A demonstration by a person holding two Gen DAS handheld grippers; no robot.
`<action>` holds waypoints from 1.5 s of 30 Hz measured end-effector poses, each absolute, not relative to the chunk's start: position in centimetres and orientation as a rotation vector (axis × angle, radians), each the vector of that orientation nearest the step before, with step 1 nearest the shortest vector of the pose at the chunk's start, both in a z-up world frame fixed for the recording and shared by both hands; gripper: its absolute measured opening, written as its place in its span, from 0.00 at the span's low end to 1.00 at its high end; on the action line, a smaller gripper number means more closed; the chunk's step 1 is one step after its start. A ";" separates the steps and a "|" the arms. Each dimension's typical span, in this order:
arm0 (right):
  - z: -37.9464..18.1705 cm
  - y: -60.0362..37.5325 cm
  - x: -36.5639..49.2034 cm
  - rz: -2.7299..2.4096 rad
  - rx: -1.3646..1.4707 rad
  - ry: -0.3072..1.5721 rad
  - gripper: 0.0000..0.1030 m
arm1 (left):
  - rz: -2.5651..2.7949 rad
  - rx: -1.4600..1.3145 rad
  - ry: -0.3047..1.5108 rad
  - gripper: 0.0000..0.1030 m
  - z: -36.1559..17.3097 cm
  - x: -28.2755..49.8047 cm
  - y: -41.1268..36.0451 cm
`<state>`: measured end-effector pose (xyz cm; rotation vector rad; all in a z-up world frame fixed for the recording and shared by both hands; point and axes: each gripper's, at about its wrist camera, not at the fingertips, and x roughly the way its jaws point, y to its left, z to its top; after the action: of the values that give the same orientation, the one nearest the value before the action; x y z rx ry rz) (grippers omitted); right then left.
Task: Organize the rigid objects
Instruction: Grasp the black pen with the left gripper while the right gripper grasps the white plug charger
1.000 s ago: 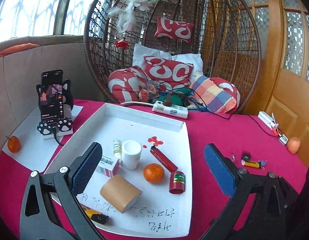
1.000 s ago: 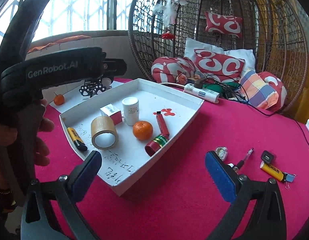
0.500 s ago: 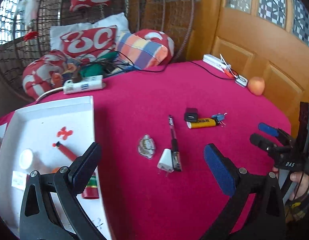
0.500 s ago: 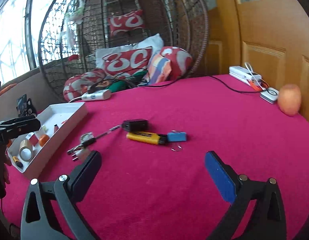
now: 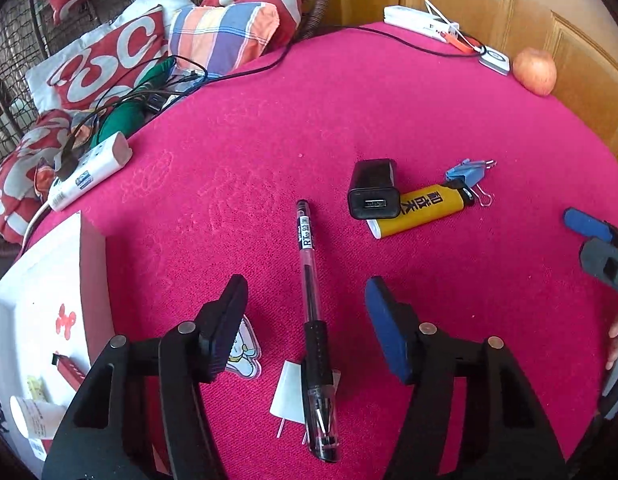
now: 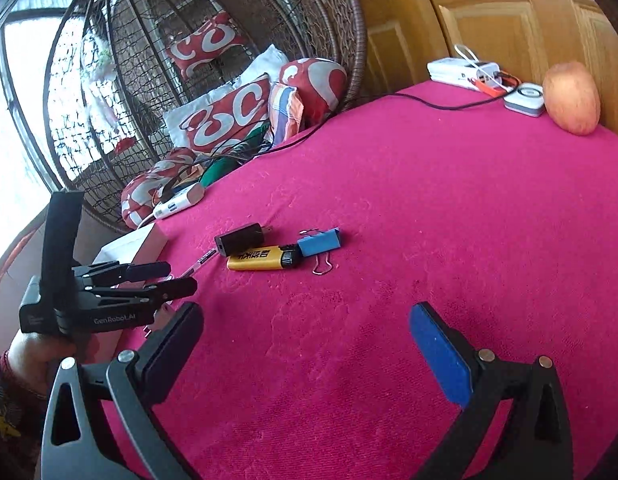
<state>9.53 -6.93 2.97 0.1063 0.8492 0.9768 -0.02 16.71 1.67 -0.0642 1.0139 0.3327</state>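
The left gripper is pointed steeply down over the red tablecloth, and its jaws are closing around the pen; the pen lies between the pads, which are not yet pressed on it. The pen's black grip and tip end rest across a small white plug, and a flat sticker-like charm lies just beside the left pad. Farther along the table, a black charger is seen touching a yellow lighter, with a blue binder clip at the lighter's far end. The white tray sits at the left edge, with a few small items inside. The right gripper is held wide open over bare cloth, nothing between its jaws, well short of the lighter group. An apple rests near the table's far edge by a power strip.
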 end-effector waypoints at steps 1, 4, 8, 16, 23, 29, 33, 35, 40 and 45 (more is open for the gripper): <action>2.7 -7.2 10.0 0.968 0.130 0.868 1.00 | 0.332 -0.048 1.027 0.53 1.4 0.3 16.5; 2.5 -7.8 10.4 0.969 0.180 0.888 1.00 | 0.341 -0.058 1.042 0.12 1.0 0.5 16.7; 2.8 -7.5 10.1 0.964 0.153 0.881 1.00 | 0.349 -0.063 1.028 0.09 1.0 0.0 16.4; 3.3 -6.6 9.8 0.953 0.086 0.859 1.00 | 0.356 -0.263 0.791 0.09 4.8 -5.5 16.6; 4.2 -3.9 7.5 1.010 -0.055 0.806 1.00 | 0.381 -0.336 0.641 0.09 8.2 -11.7 16.2; 5.5 2.2 3.6 1.228 -0.214 0.770 1.00 | 0.393 -0.395 0.589 0.09 8.6 -15.2 16.7; 5.0 6.2 0.2 1.340 -0.390 0.728 1.00 | 0.406 -0.429 0.574 0.09 8.1 -16.9 17.0; 4.3 7.6 -1.2 1.356 -0.474 0.703 1.00 | 0.407 -0.448 0.569 0.09 7.8 -17.5 17.2; 2.2 10.0 -2.2 1.350 -0.576 0.726 0.75 | 0.414 -0.472 0.556 0.09 7.5 -18.5 17.7; 2.2 10.4 -2.0 1.329 -0.598 0.732 0.44 | 0.420 -0.473 0.536 0.09 7.8 -19.1 17.7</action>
<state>-1.98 10.35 2.16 -0.5981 0.7322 1.3292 -19.06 17.72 7.81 -0.4733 0.5363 0.4199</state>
